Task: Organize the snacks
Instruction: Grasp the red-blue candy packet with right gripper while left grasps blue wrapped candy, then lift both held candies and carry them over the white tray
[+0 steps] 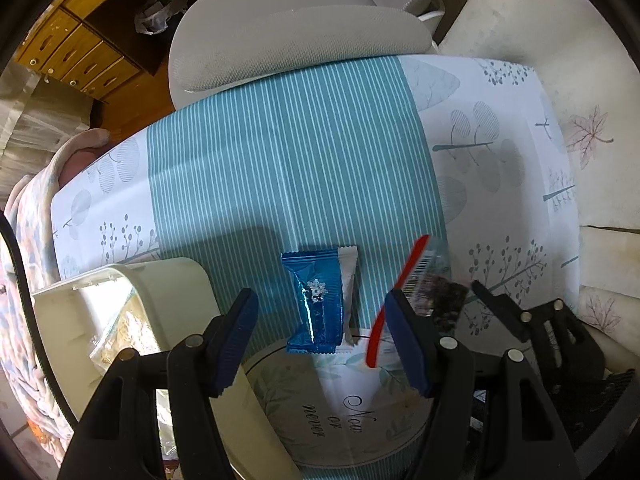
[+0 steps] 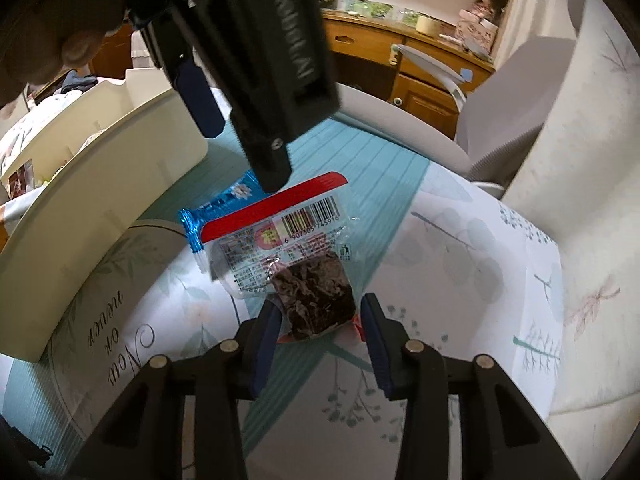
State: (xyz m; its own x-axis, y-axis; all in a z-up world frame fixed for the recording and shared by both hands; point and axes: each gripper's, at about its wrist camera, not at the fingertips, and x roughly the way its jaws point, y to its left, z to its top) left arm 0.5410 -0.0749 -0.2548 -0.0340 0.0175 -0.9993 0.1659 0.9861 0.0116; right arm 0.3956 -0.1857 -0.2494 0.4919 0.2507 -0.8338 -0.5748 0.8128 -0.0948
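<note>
A blue foil snack packet (image 1: 318,304) lies flat on the teal striped tablecloth (image 1: 280,140). My left gripper (image 1: 322,340) hangs straight down over it, open, one blue pad on each side and neither touching it. Just to the right, a clear snack packet with a red top edge, a barcode and dark contents (image 2: 304,276) overlaps the blue packet (image 2: 224,200). My right gripper (image 2: 320,332) is shut on its dark lower end. In the left wrist view this packet (image 1: 424,292) stands on edge beside my left gripper's right finger.
A cream plastic bin (image 1: 180,280) (image 2: 100,184) holding several bagged snacks sits left of the packets. A grey chair (image 1: 280,40) stands behind the table. A pale cushion (image 2: 580,200) borders the right side, and a wooden cabinet (image 2: 420,64) is at the back.
</note>
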